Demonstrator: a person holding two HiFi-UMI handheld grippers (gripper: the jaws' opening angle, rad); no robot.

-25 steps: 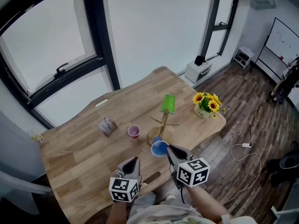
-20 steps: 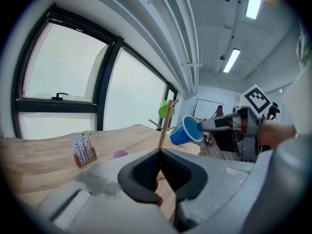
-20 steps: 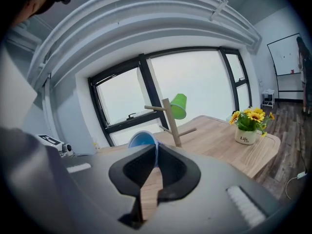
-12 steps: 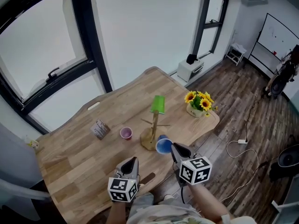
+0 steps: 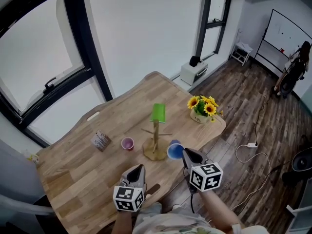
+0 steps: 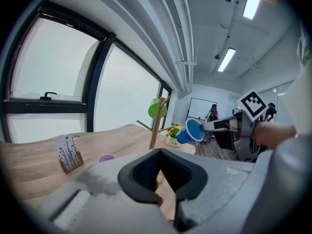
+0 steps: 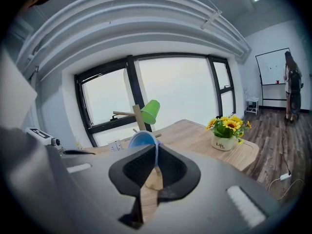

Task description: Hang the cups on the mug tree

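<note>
Right claw (image 5: 185,153) pinching blue cup (image 5: 175,150) by its rim, just right of mug tree (image 5: 156,141), near worktop (image 5: 73,169) front edge, green cup (image 5: 158,112) atop tree, pink cup (image 5: 127,143) standing left, left claw (image 5: 138,169) closed, empty.

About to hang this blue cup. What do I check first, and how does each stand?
1. Grip on blue cup: ok, right gripper pinches its rim.
2. Free peg on mug tree: ok, side pegs bare; green cup tops it.
3. Cup aligned with a peg: not ok, it hangs beside the tree, apart.
4. Left gripper: ok, shut, empty, clear of the tree.
5. Pink cup out of the path: ok, left of the tree.
</note>
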